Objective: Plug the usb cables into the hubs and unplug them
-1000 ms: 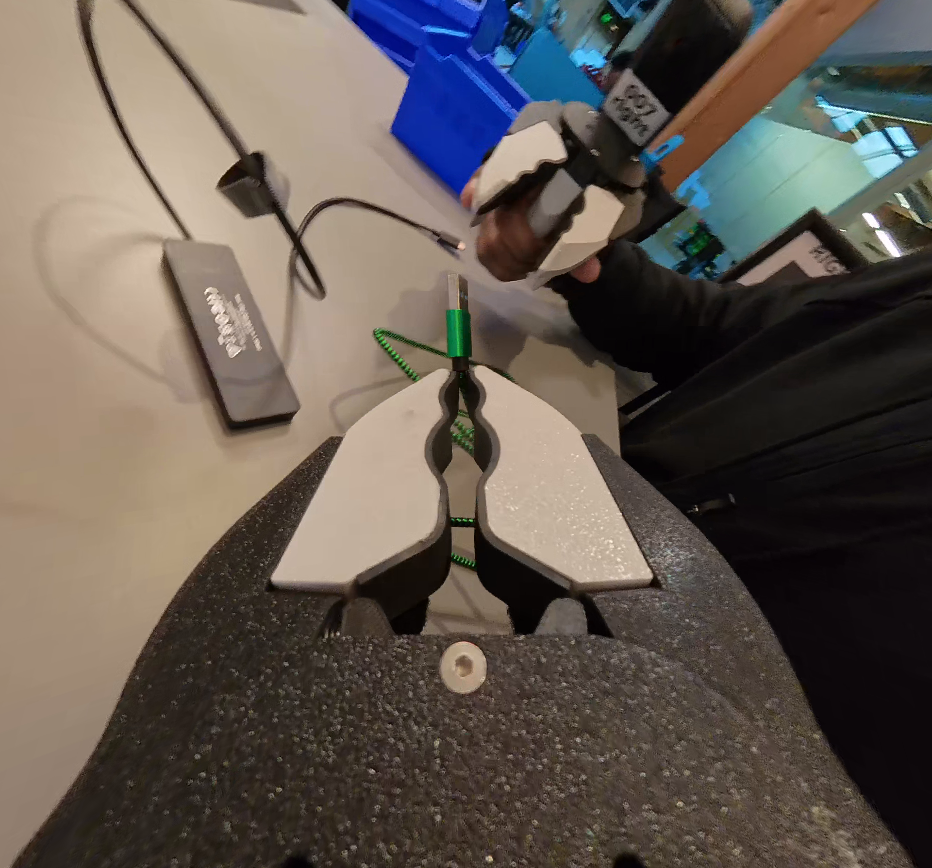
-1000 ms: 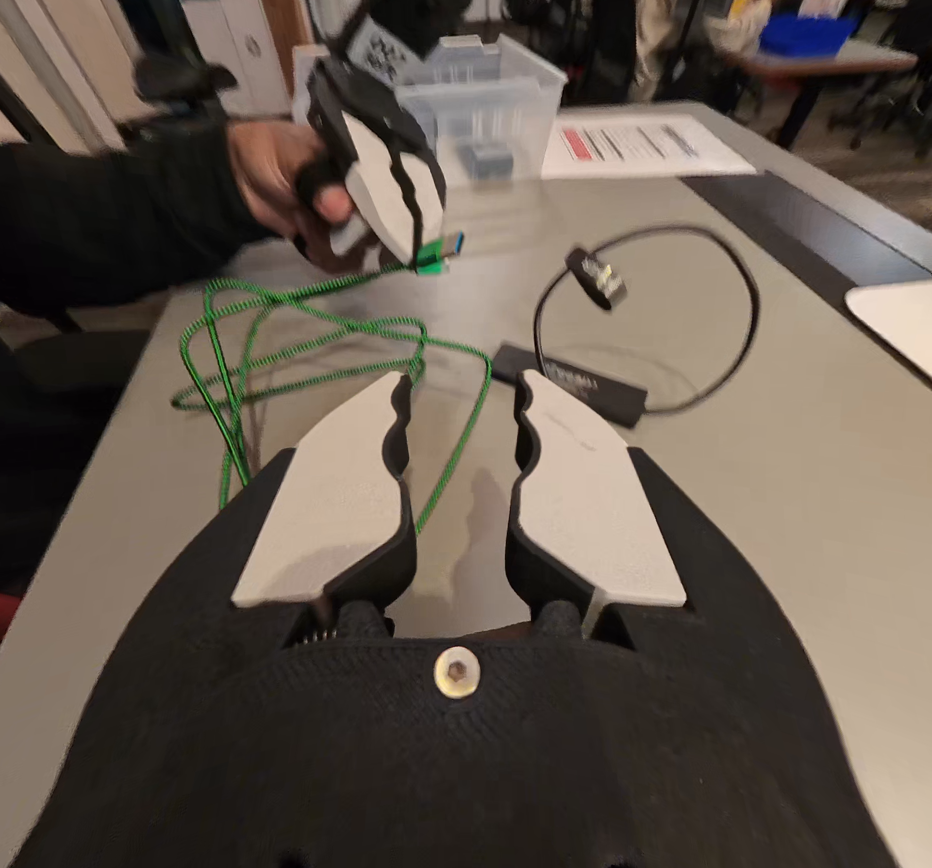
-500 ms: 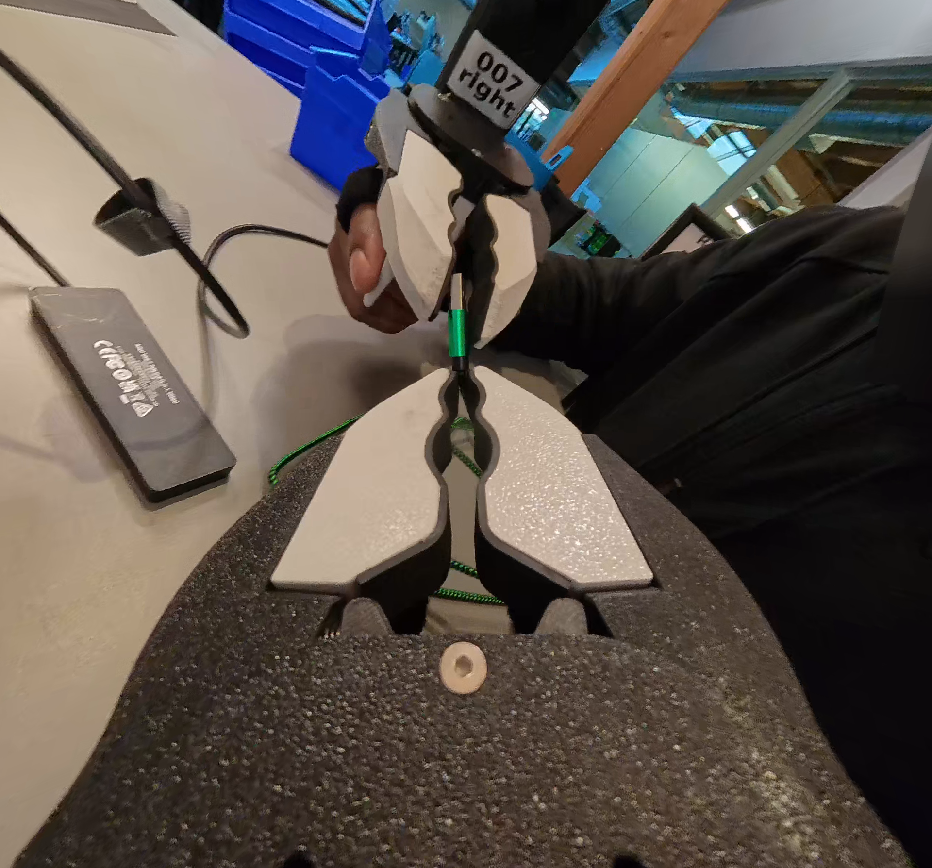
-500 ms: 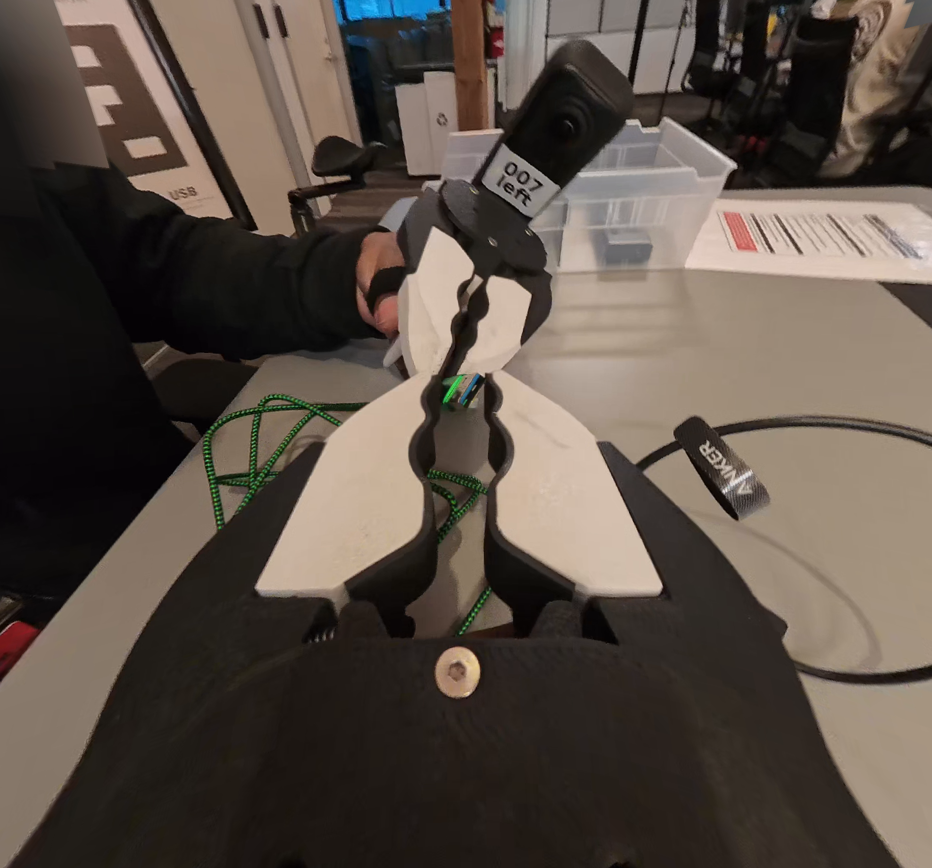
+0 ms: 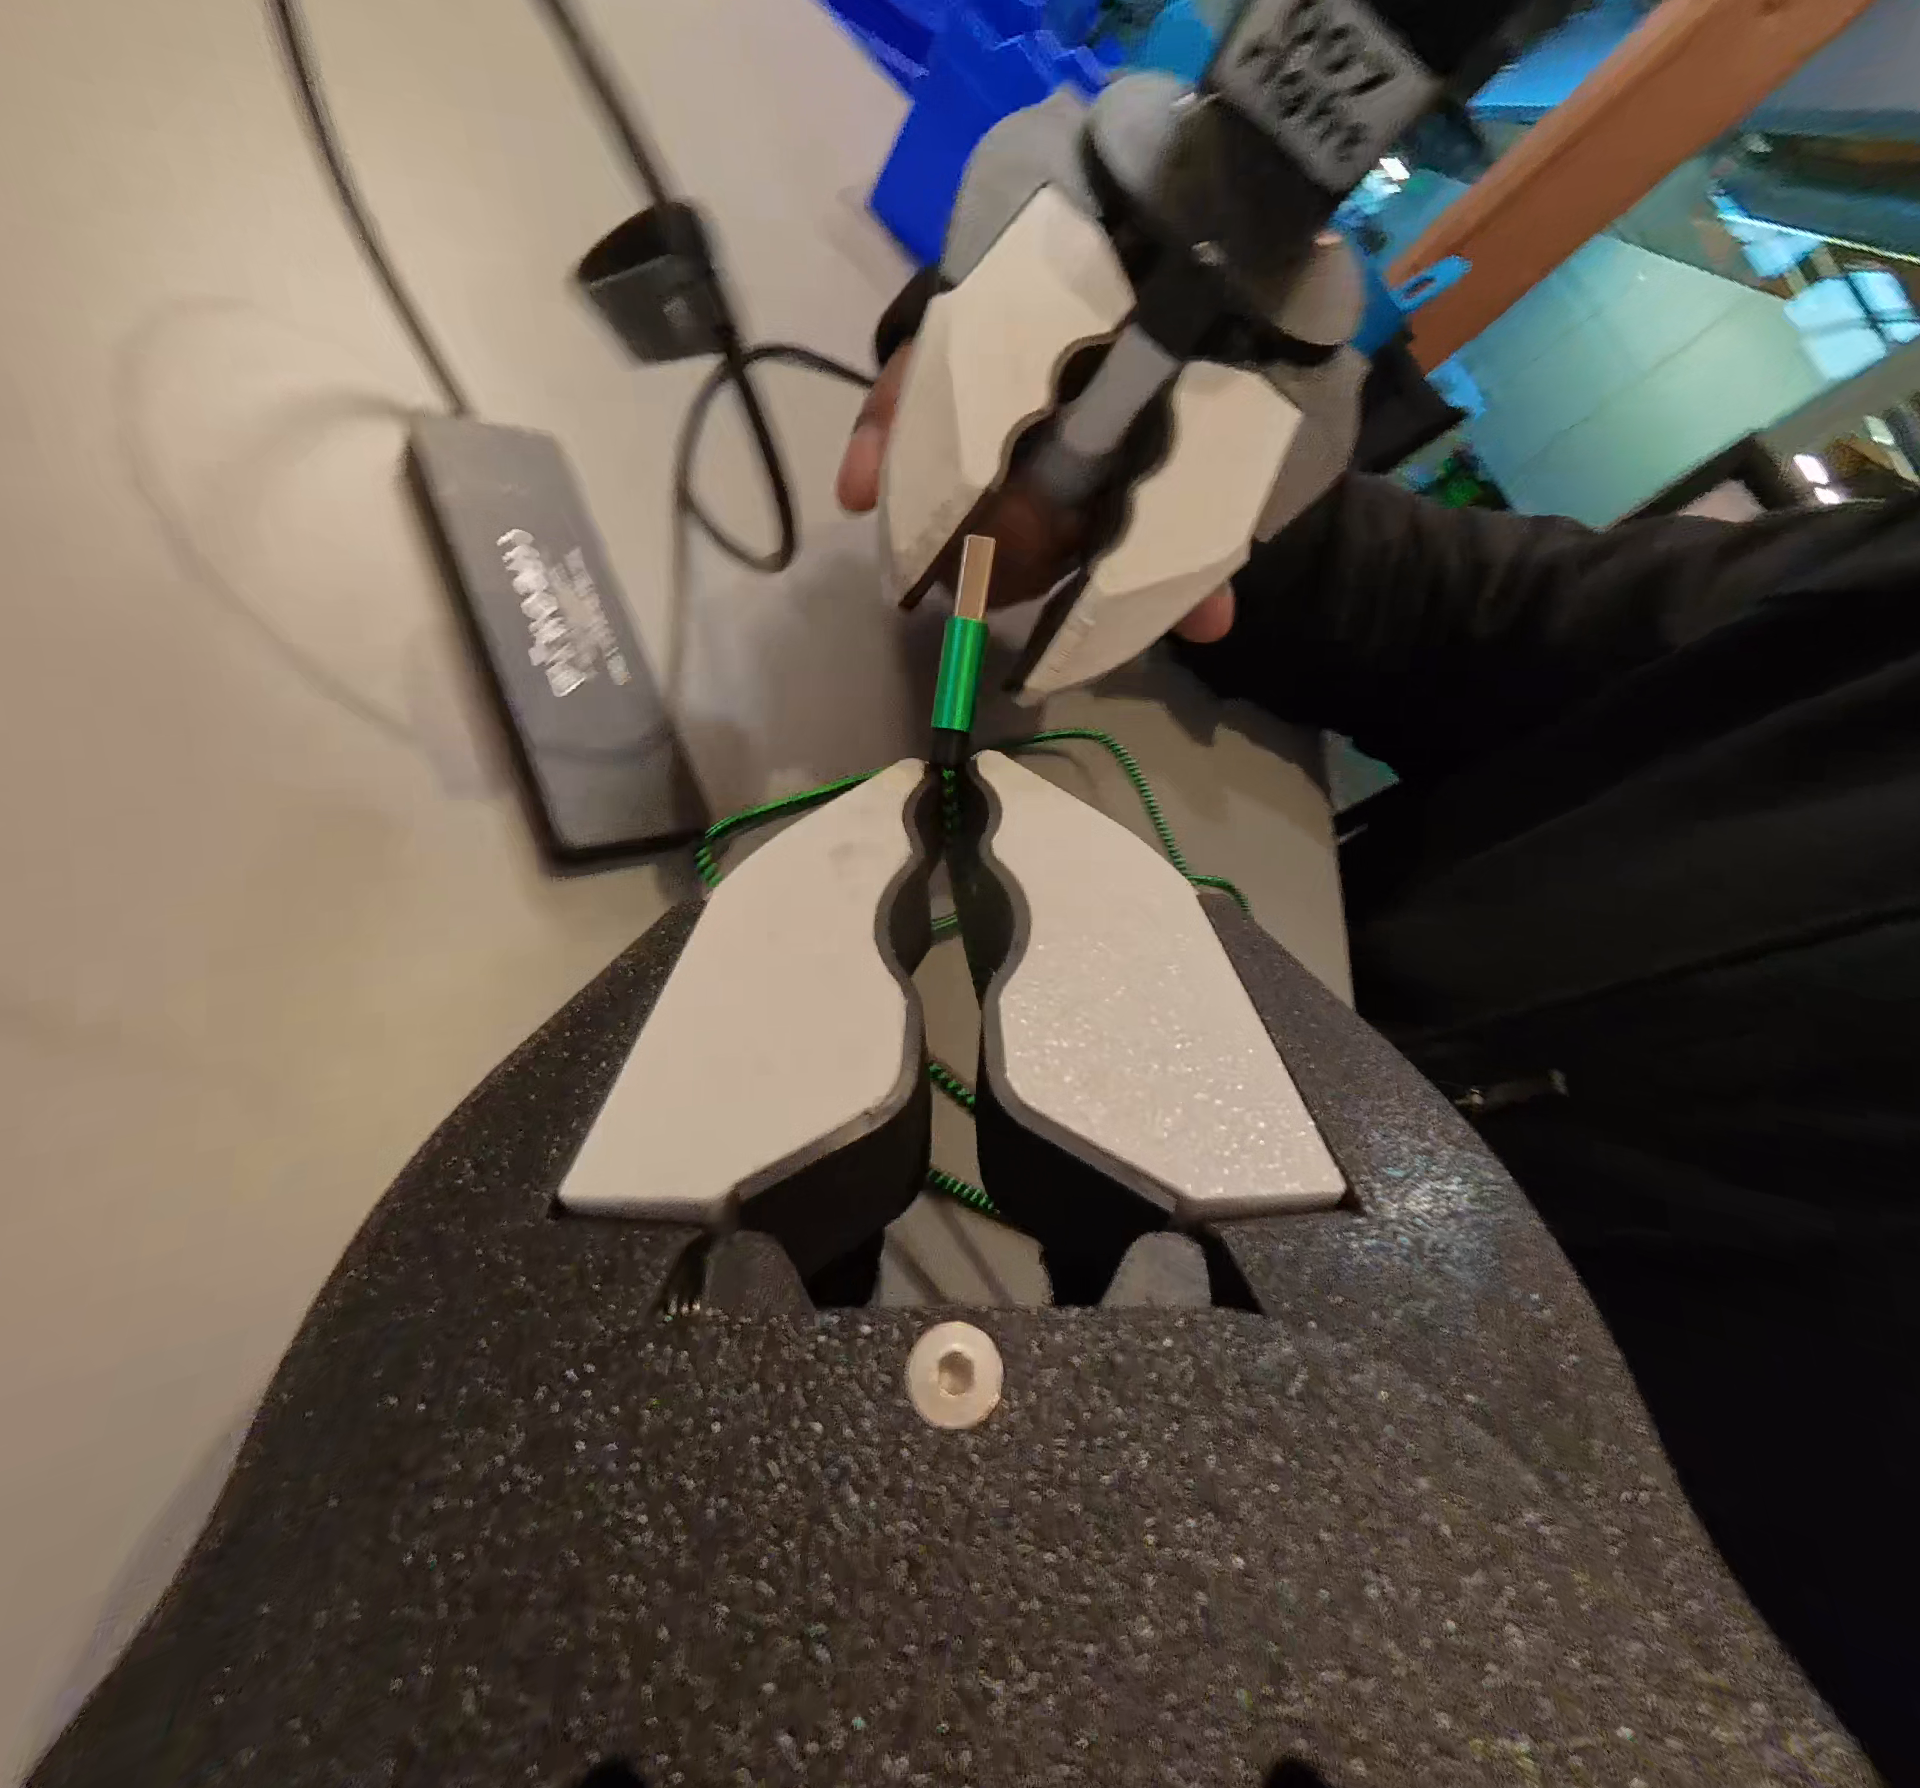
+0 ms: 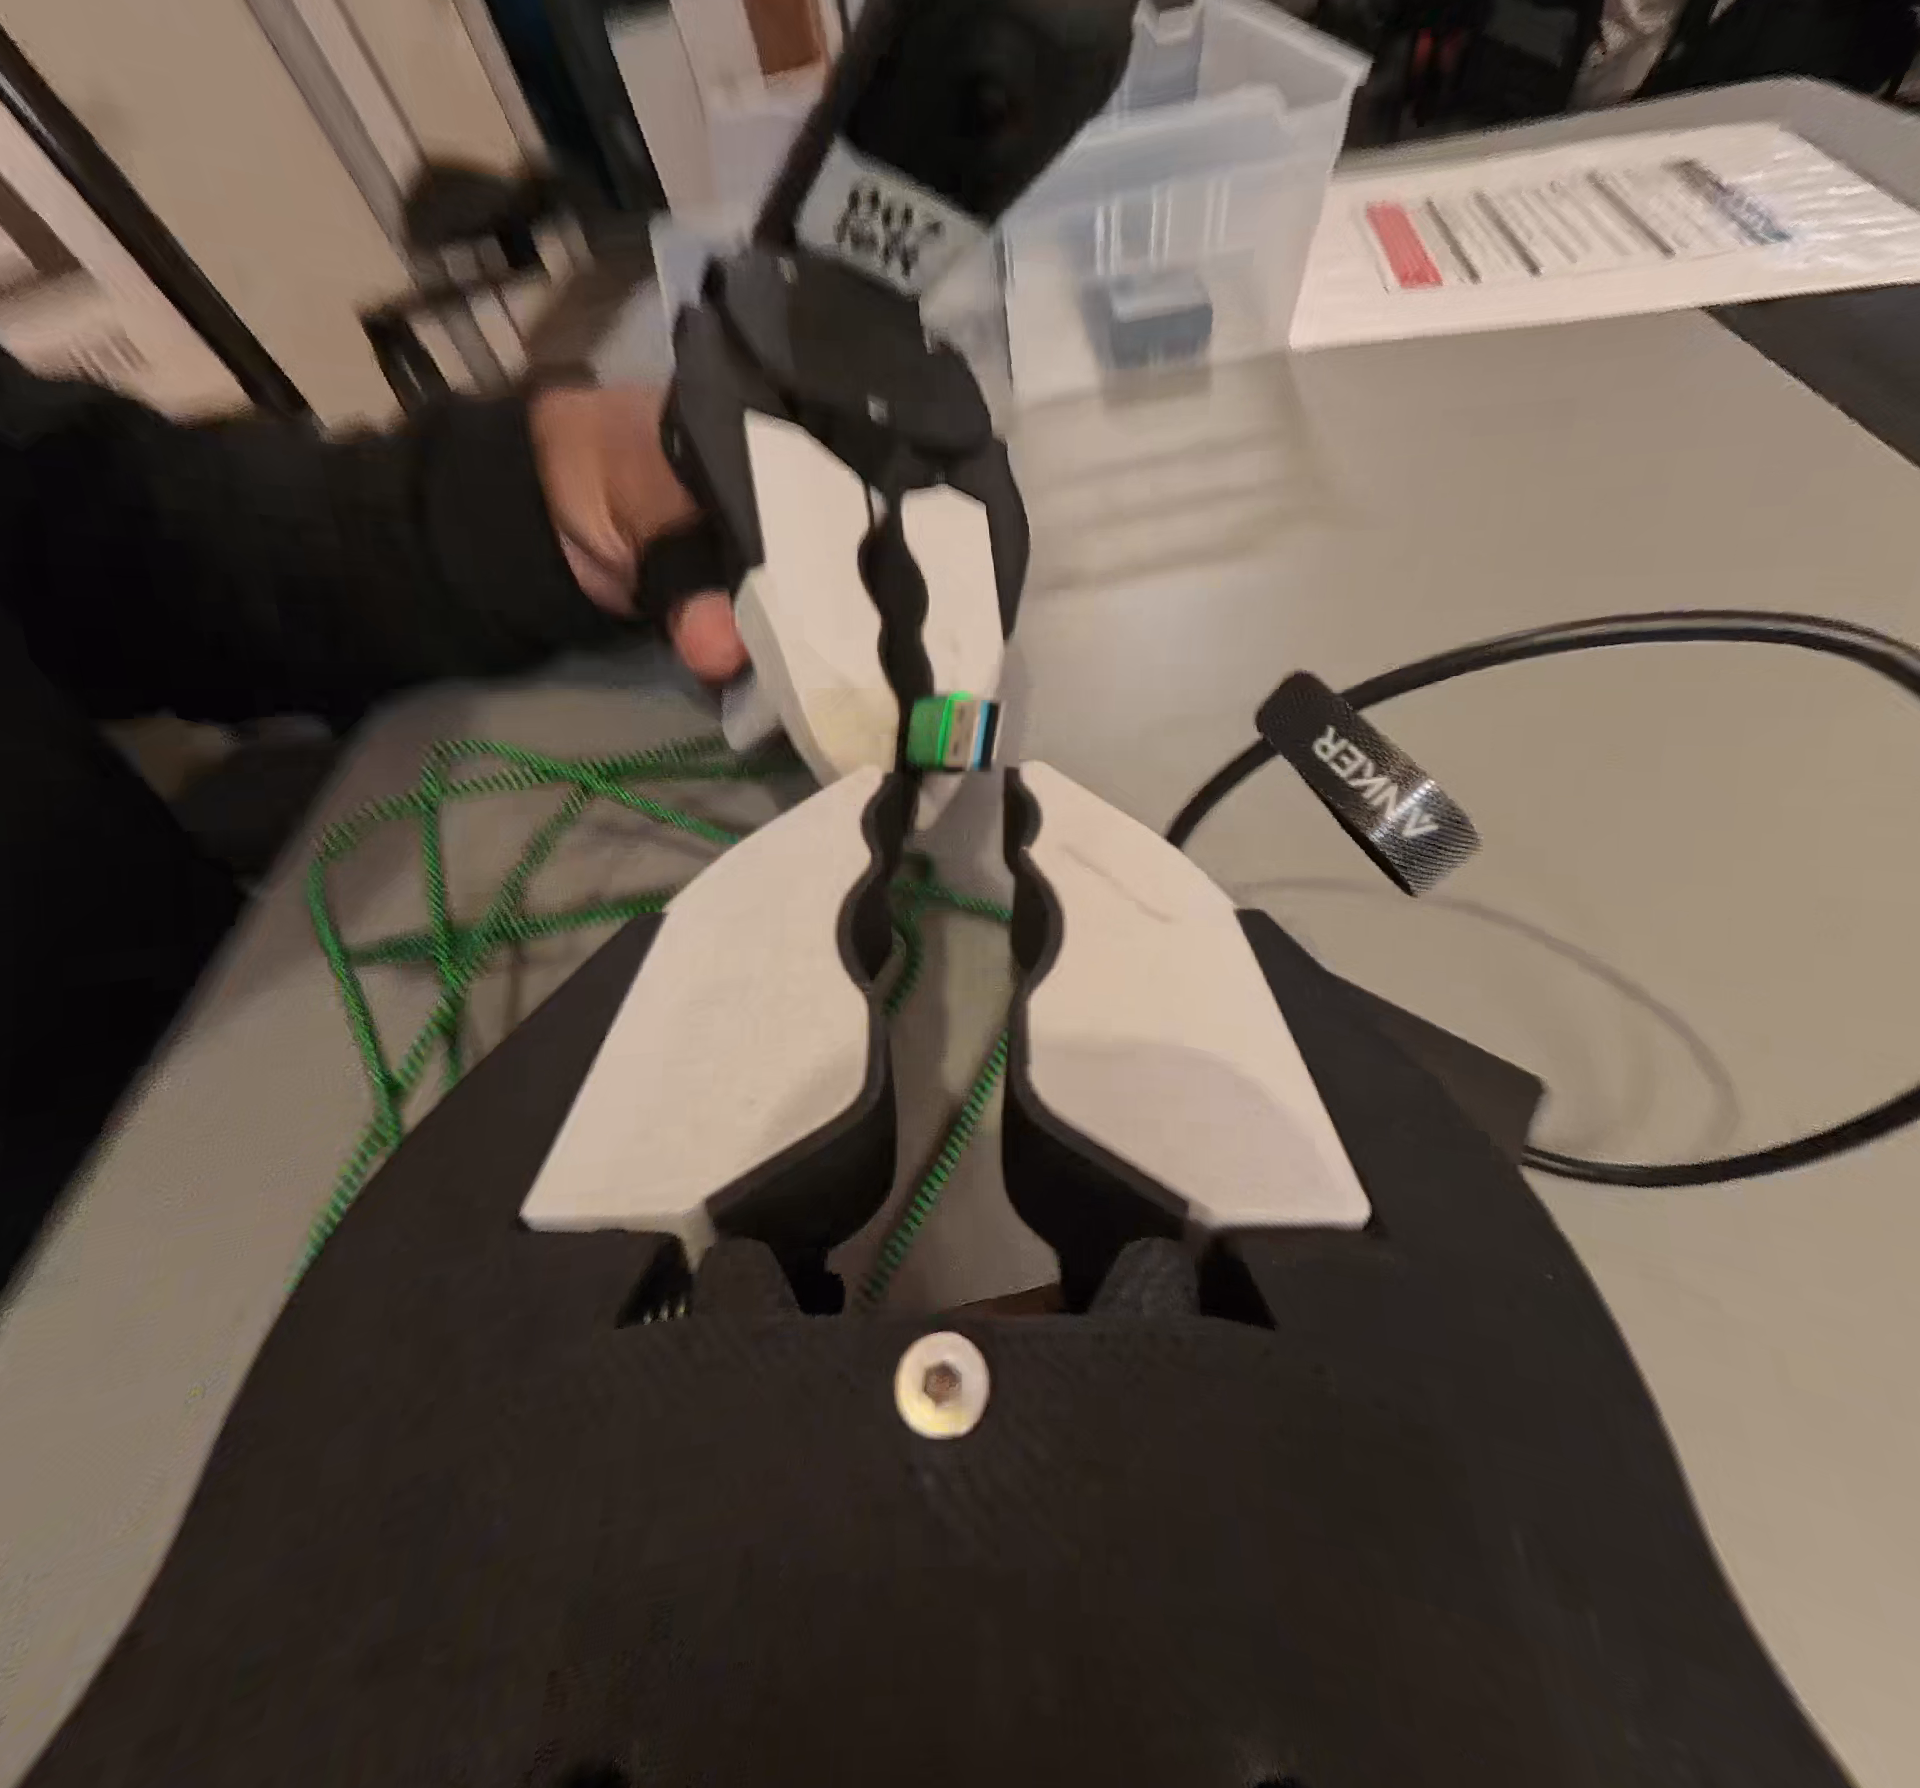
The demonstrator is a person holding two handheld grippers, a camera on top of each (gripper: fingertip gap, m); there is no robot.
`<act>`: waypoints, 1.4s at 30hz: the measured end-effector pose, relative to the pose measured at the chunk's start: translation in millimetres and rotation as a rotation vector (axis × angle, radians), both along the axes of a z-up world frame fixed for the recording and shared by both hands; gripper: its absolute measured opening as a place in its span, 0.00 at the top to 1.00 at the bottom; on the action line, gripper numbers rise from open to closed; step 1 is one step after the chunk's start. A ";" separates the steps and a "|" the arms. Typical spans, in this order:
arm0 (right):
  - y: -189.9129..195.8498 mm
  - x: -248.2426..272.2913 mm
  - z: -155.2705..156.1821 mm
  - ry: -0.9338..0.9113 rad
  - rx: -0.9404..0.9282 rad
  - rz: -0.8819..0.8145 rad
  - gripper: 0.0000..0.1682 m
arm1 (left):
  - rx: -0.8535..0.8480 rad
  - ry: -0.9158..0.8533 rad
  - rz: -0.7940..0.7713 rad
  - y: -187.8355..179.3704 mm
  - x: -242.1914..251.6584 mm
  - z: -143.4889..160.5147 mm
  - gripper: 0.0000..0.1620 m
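Note:
My left gripper (image 5: 948, 770) is shut on the green braided USB cable just behind its green plug (image 5: 961, 658), which points forward above the table. My right gripper (image 6: 951, 788) is open, and the plug (image 6: 951, 730) sits just past its fingertips without being gripped. In the left wrist view the right gripper (image 5: 966, 639) faces mine, its fingers either side of the plug's metal tip. The black hub (image 5: 551, 637) lies flat on the grey table to the left. The left gripper (image 6: 902, 751) also shows in the right wrist view.
The hub's black cable with a strap (image 6: 1366, 793) loops over the table. Loose green cable (image 6: 457, 865) lies near the table's edge. A clear plastic bin (image 6: 1195, 211) and a printed sheet (image 6: 1610, 221) stand behind. Blue bins (image 5: 956, 45) sit beyond the table. The black hub (image 5: 551, 637) is about equally far from each gripper, around 9 cm.
The right gripper came in from the side to face the left one at the plug. Since half a second ago both grippers have tilted and shifted, and the plug has stayed in my left gripper.

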State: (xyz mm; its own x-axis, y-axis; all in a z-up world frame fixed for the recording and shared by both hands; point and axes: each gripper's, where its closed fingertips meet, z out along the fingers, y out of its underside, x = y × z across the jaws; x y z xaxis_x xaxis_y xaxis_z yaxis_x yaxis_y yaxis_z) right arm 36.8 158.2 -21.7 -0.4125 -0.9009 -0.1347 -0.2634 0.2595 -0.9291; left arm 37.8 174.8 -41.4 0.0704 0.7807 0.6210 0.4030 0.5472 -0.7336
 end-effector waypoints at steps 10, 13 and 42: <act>-1.8 18.1 -14.1 0.438 -0.116 0.372 0.76 | -0.070 -0.187 0.163 -30.0 30.4 -24.6 0.99; -16.0 25.3 12.3 0.481 -0.240 0.389 0.73 | -0.054 -0.166 0.157 -29.7 33.9 -22.3 0.99; -68.6 -83.9 -79.2 0.882 0.175 -0.030 0.64 | -0.076 -0.205 0.140 -26.9 32.7 -29.7 0.98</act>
